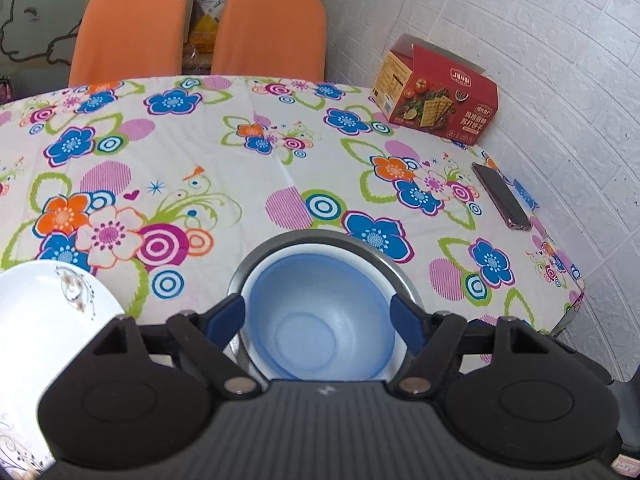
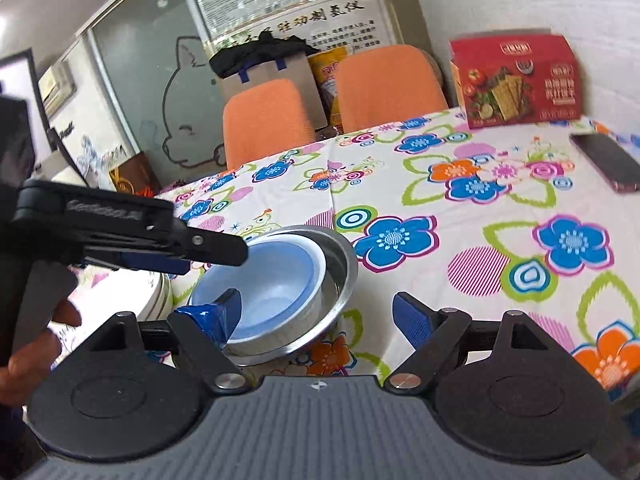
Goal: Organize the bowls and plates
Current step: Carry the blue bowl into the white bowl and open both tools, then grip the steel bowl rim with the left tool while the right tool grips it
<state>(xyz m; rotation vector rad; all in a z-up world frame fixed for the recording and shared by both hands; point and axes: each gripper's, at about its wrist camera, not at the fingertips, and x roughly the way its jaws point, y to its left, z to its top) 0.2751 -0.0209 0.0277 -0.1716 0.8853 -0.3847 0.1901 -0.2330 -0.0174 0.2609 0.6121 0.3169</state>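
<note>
Left gripper [image 1: 318, 312] spread wide, empty, over smooth blue bowl [image 1: 320, 320] nested in steel bowl [image 2: 340, 276]; right gripper [image 2: 318, 314] wide, empty; open tablecloth [image 1: 224, 168] beyond.

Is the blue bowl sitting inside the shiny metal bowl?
Yes. The blue bowl sits nested, upright and empty, inside the metal bowl.

White plate [image 1: 48, 320] cut off at left edge — phone [image 2: 612, 162] clipped at right.
</note>
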